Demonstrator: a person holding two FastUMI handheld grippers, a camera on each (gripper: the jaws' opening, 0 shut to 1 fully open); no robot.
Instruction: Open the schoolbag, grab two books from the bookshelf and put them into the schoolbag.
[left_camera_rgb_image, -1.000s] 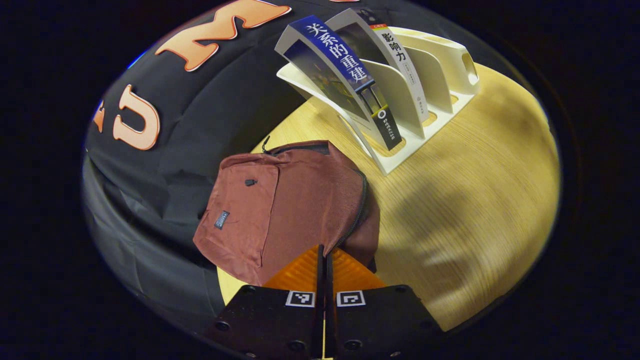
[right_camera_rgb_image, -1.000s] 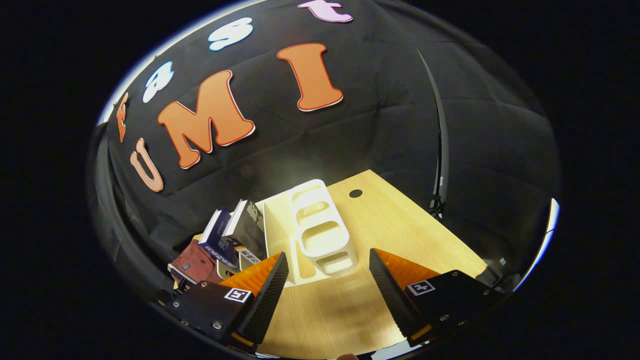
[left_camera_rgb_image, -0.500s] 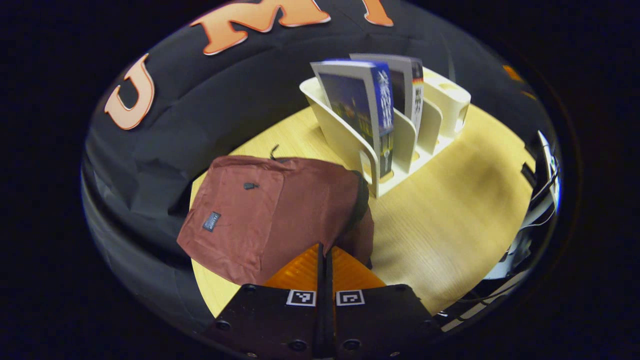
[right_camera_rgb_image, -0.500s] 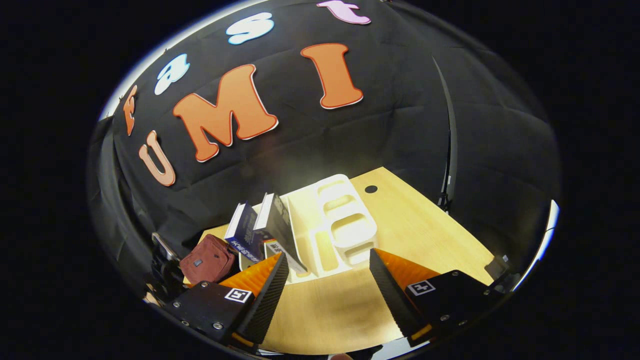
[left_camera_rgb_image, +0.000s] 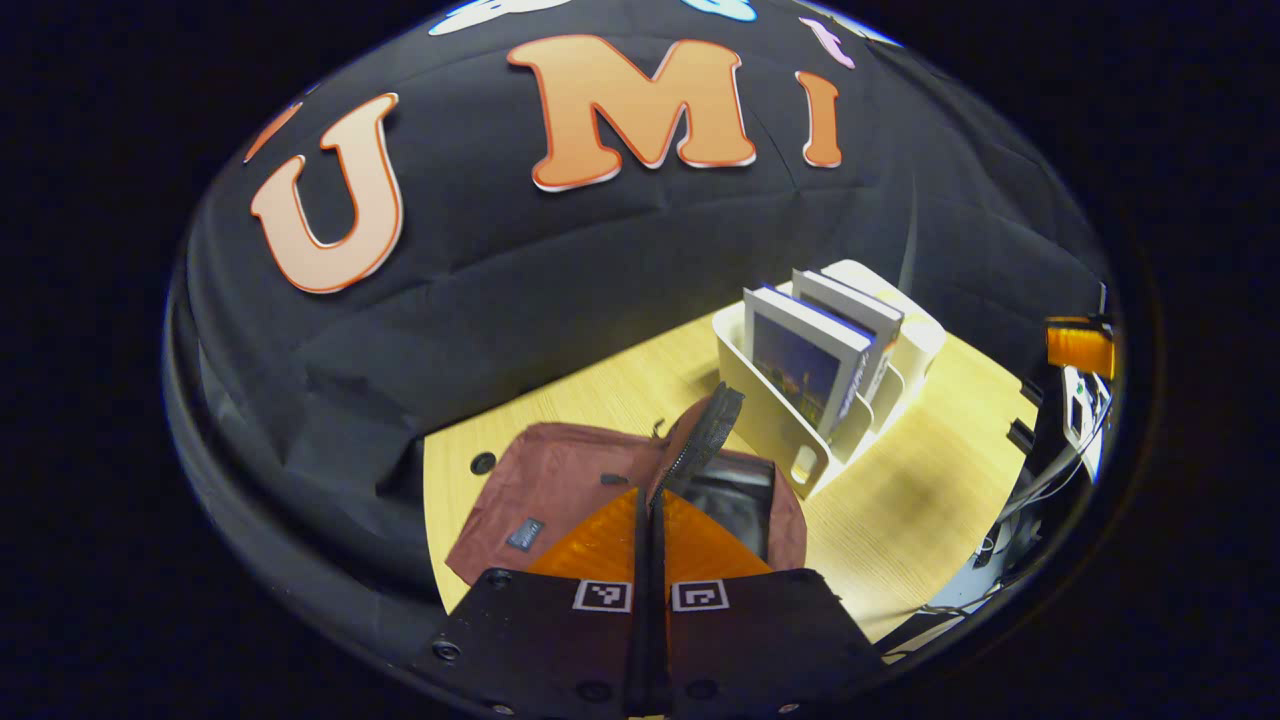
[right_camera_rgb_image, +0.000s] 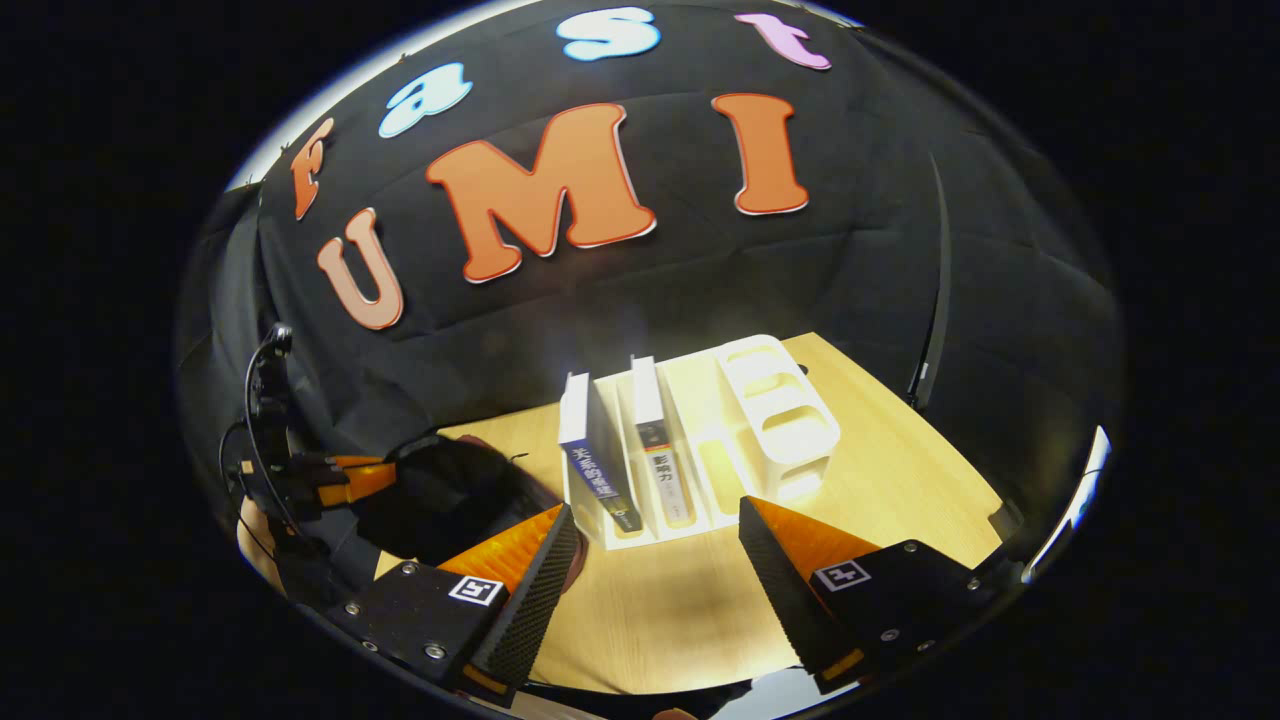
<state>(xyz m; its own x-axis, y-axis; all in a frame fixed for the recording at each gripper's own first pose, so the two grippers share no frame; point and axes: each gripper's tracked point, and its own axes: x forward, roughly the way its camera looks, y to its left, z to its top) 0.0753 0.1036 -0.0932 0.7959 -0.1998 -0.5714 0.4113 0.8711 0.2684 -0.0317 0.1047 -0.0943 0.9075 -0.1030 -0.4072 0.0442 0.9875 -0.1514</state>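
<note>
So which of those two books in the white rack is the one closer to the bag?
The book with the blue spine, in the end slot of the rack beside the schoolbag. The other book, white and dark spined, stands one slot farther away.

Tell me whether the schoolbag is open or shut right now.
Open. In the left gripper view the reddish-brown fabric schoolbag has its zippered flap lifted, baring a dark interior. Whether the left gripper pinches the flap: cannot tell.

I count two books (right_camera_rgb_image: 590, 450) (right_camera_rgb_image: 655, 445) standing in one white bookshelf (right_camera_rgb_image: 770, 400) near the table's (right_camera_rgb_image: 680, 600) back edge, one reddish-brown schoolbag (left_camera_rgb_image: 560, 485) beside it, and two grippers (left_camera_rgb_image: 650, 530) (right_camera_rgb_image: 655, 560).
</note>
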